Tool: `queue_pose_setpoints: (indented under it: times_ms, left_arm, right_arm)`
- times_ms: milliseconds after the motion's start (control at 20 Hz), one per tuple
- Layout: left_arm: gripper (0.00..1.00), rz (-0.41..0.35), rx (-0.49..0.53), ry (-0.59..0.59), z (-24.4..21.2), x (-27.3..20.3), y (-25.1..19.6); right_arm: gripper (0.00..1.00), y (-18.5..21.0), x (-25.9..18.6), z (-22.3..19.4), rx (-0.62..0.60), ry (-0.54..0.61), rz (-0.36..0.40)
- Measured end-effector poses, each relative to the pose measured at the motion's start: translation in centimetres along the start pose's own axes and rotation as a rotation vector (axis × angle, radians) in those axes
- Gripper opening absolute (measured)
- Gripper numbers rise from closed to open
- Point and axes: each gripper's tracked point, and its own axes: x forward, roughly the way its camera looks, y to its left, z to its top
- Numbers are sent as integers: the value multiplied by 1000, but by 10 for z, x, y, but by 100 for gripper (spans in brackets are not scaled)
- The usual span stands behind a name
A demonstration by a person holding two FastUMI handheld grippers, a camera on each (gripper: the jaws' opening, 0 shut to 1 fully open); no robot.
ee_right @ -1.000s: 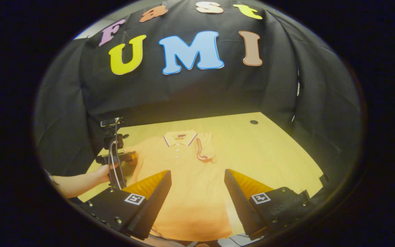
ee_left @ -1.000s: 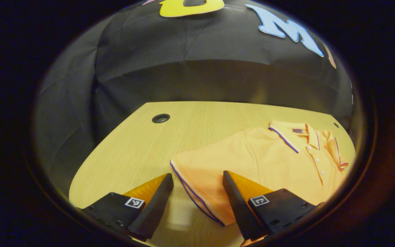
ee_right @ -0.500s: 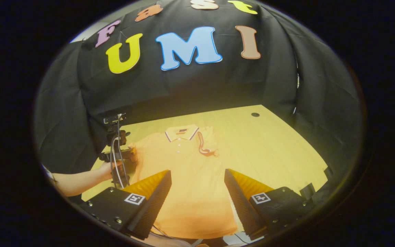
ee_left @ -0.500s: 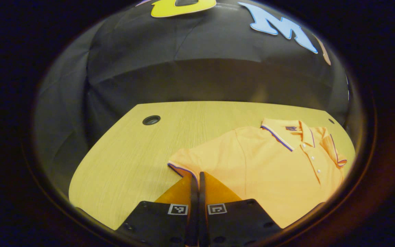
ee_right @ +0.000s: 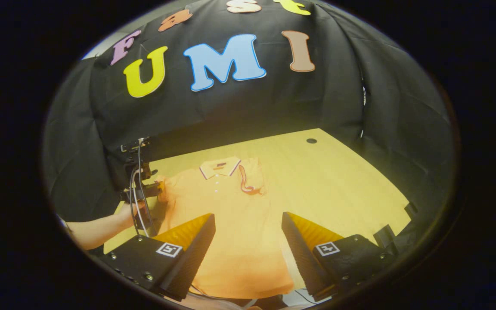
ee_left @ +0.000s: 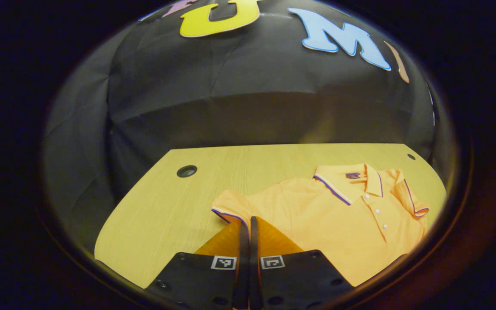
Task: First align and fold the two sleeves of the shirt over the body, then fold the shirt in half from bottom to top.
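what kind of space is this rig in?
Likely a staged recording booth, not a home: black cloth wall draped behind a bare wooden desk with cable grommet holes, an orange polo shirt laid flat on it.

shirt (ee_right: 235, 241) hem behind right gripper (ee_right: 248, 245) fingers

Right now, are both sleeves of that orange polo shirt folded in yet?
Only one. The far sleeve lies folded over the polo shirt; the near sleeve is spread out, pinched by the left hand-held gripper.
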Motion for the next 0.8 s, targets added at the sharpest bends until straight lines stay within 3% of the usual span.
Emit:
queue_pose_setpoints:
  times_ms: [350,600,800]
  left_arm:
    - [6,-98,97,-36,23,-14,-63]
    - [6,-183,153,-15,17,-10,-102]
    - [7,-211,190,15,9,-10,-119]
  right_arm:
    - [97,2,0,-1,8,-5,-13]
    - [96,4,-7,-9,21,-10,-65]
    - [97,5,-10,-15,56,-2,-60]
